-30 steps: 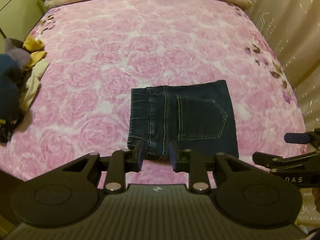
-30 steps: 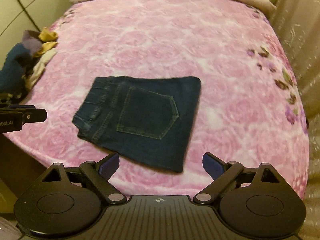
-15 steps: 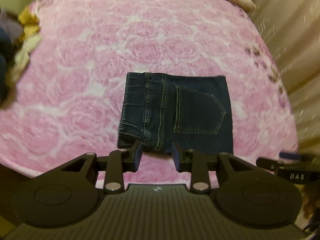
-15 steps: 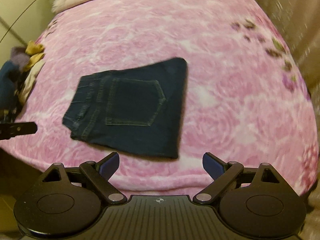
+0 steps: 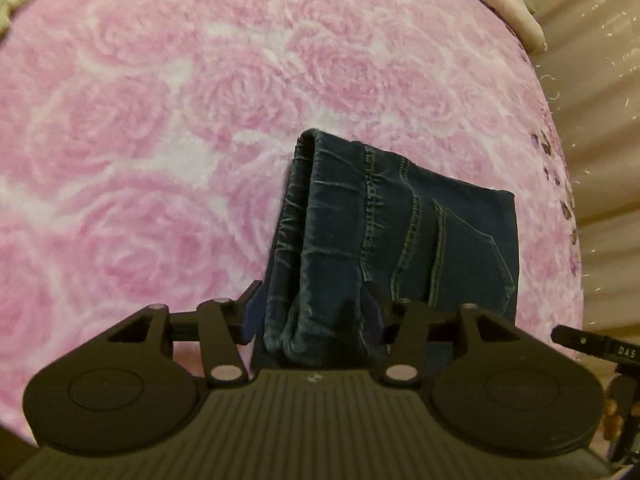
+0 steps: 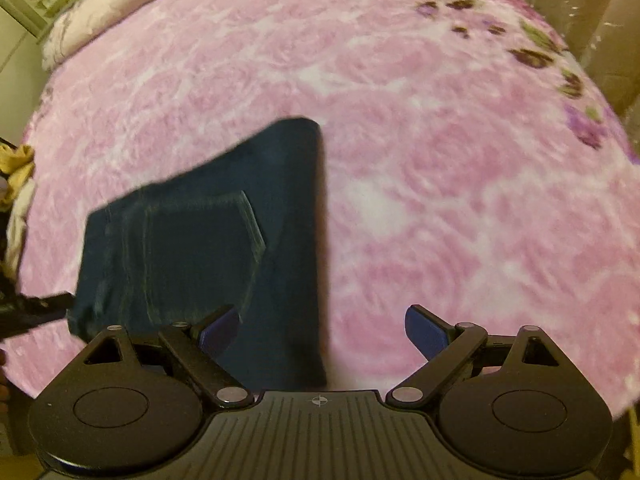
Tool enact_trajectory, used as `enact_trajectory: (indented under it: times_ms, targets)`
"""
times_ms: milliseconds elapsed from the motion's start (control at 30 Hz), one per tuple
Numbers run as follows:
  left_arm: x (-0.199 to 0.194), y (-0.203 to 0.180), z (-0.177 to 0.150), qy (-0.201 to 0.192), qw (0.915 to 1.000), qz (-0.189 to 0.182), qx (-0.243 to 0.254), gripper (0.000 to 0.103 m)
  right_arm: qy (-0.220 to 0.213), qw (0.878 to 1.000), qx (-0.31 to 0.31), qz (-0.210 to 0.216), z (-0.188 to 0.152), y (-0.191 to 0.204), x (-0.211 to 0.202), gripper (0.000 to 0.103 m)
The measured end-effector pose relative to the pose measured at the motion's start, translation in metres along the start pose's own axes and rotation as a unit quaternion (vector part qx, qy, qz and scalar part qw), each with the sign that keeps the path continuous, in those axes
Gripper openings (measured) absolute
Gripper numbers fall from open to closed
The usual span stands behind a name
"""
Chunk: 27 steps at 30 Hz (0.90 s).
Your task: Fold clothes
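From my left wrist, my left tool (image 5: 312,314) has just been opening, its jaws part open astride the waistband end of the folded jeans (image 5: 400,236) on the pink bed (image 5: 160,120).

From my right wrist, my right tool (image 6: 322,330) gapes wide and empty over the jeans' right edge.

A bed (image 6: 440,160) fills almost both views, covered with a fluffy pink blanket (image 5: 160,120) that carries a pattern of big roses. At its far end lies a pale pillow (image 6: 104,4). A beige curtain (image 5: 600,120) with folds hangs beside the bed. The light is warm and dim. A light wall panel (image 6: 24,8) stands behind the pillow.
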<state>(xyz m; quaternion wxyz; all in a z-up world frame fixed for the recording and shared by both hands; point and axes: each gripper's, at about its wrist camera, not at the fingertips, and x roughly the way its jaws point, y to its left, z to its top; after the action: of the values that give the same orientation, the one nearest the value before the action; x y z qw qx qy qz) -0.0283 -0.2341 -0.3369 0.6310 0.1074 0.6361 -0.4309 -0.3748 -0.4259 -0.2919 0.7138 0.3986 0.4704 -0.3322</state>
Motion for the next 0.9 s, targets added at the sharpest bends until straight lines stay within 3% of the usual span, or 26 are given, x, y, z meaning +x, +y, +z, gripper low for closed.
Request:
enact_trajectory:
  times_ms: [133, 200, 367, 467, 533, 633, 667, 700, 733, 767, 900]
  targets:
    - [0.027, 0.018, 0.009, 0.031, 0.9987, -0.030, -0.029, 0.049, 0.003, 0.999, 0.020, 0.028, 0.010, -0.004, 0.027, 0.093]
    - [0.034, 0.028, 0.011, 0.031, 0.9978, -0.045, -0.038, 0.060, -0.001, 0.998, 0.037, 0.046, 0.012, -0.008, 0.038, 0.093]
    - [0.045, 0.051, 0.009, 0.027, 0.9929, -0.091, -0.072, 0.072, -0.005, 0.993, 0.069, 0.096, 0.017, -0.019, 0.064, 0.093]
    - [0.049, 0.059, 0.008, 0.020, 0.9873, -0.128, -0.092, 0.072, 0.004, 0.985, 0.080, 0.150, 0.020, -0.027, 0.080, 0.092]
    - [0.053, 0.063, 0.007, 0.023, 0.9791, -0.167, -0.115, 0.072, 0.017, 0.979, 0.088, 0.183, 0.019, -0.033, 0.093, 0.092]
    - [0.061, 0.063, 0.009, 0.027, 0.9768, -0.170, -0.127, 0.071, 0.016, 0.970, 0.096, 0.223, 0.019, -0.042, 0.103, 0.092]
    - [0.063, 0.062, 0.010, 0.028, 0.9776, -0.168, -0.123, 0.066, 0.016, 0.966, 0.105, 0.234, 0.020, -0.046, 0.105, 0.086]
    - [0.065, 0.062, 0.011, 0.029, 0.9783, -0.167, -0.120, 0.064, 0.017, 0.963, 0.114, 0.242, 0.021, -0.051, 0.107, 0.070]
    - [0.066, 0.061, 0.012, 0.030, 0.9781, -0.167, -0.120, 0.062, 0.018, 0.961, 0.124, 0.245, 0.023, -0.055, 0.110, 0.064]
    - [0.068, 0.060, 0.013, 0.031, 0.9780, -0.168, -0.120, 0.054, 0.022, 0.959, 0.134, 0.249, 0.024, -0.060, 0.115, 0.055]
    - [0.067, 0.053, 0.012, 0.024, 0.9755, -0.177, -0.128, 0.030, 0.027, 0.956, 0.147, 0.252, 0.029, -0.062, 0.119, 0.039]
